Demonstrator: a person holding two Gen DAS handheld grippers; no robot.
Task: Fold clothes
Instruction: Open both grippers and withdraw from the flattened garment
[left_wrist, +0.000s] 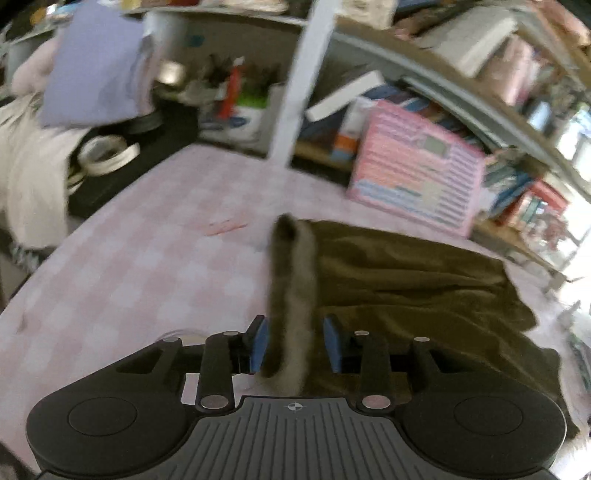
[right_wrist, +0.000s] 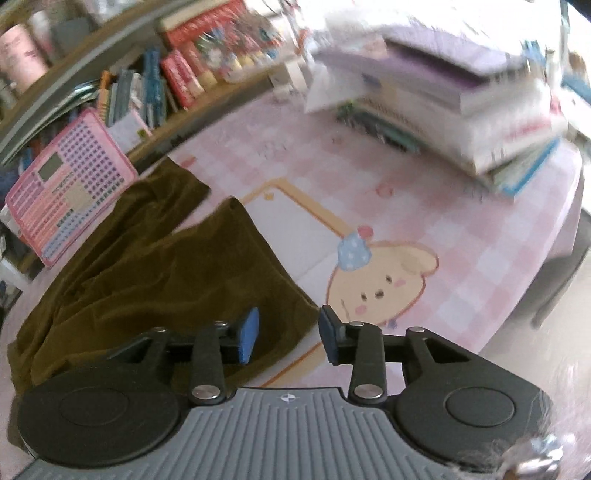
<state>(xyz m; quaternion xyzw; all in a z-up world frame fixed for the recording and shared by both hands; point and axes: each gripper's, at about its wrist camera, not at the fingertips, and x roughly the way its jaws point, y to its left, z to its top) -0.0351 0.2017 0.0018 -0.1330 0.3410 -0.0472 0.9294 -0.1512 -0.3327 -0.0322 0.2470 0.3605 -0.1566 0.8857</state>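
One brown garment (left_wrist: 406, 280), two parted grippers

Soft daylight fills both fisheye views, blowing out to white glare at the left view's right edge, while motion blur smears the shelves (left_wrist: 424, 85) and book stack (right_wrist: 461, 107), whose lines bow toward the rims.

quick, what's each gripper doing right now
left gripper: open, strip of brown garment standing between the jaws, not pinched
right gripper: open, holding nothing
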